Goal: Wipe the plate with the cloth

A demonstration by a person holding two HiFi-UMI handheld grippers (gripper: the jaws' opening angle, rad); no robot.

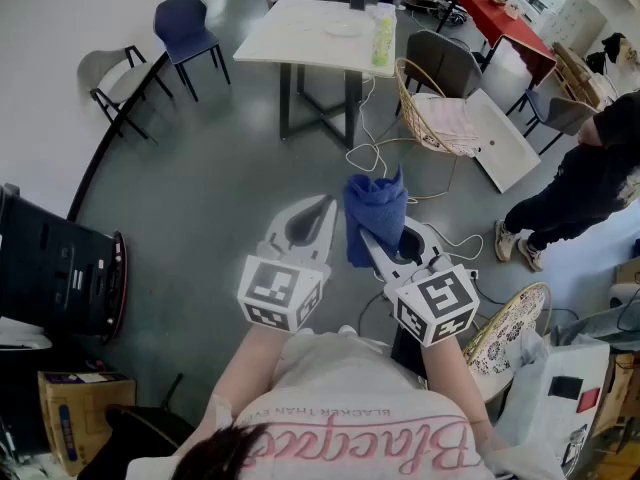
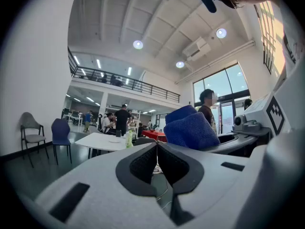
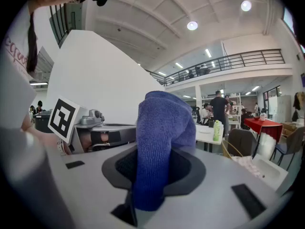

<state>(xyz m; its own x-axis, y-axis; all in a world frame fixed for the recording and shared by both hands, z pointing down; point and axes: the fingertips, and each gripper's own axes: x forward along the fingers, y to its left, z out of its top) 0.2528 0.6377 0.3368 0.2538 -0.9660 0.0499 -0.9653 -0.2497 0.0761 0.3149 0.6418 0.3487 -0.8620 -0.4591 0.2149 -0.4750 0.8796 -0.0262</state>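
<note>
A blue cloth [image 1: 375,211] hangs bunched in my right gripper [image 1: 368,240], whose jaws are shut on it. In the right gripper view the cloth [image 3: 161,132] stands up between the jaws of the right gripper [image 3: 153,168] and hides their tips. My left gripper [image 1: 326,206] is held just left of the cloth, shut and holding nothing. The left gripper view shows the left gripper [image 2: 157,146] with its pads together and the cloth [image 2: 191,128] beside it on the right. A white plate [image 1: 343,27] lies on the far table [image 1: 300,43]. Both grippers are held over the floor, well short of the table.
A green bottle [image 1: 381,38] stands on the table next to the plate. A wicker basket [image 1: 432,108] and a white board [image 1: 497,140] lie right of the table, with cables on the floor. A patterned plate [image 1: 506,326] sits low right. Chairs [image 1: 185,30] stand at the left, and a person [image 1: 585,178] at the right.
</note>
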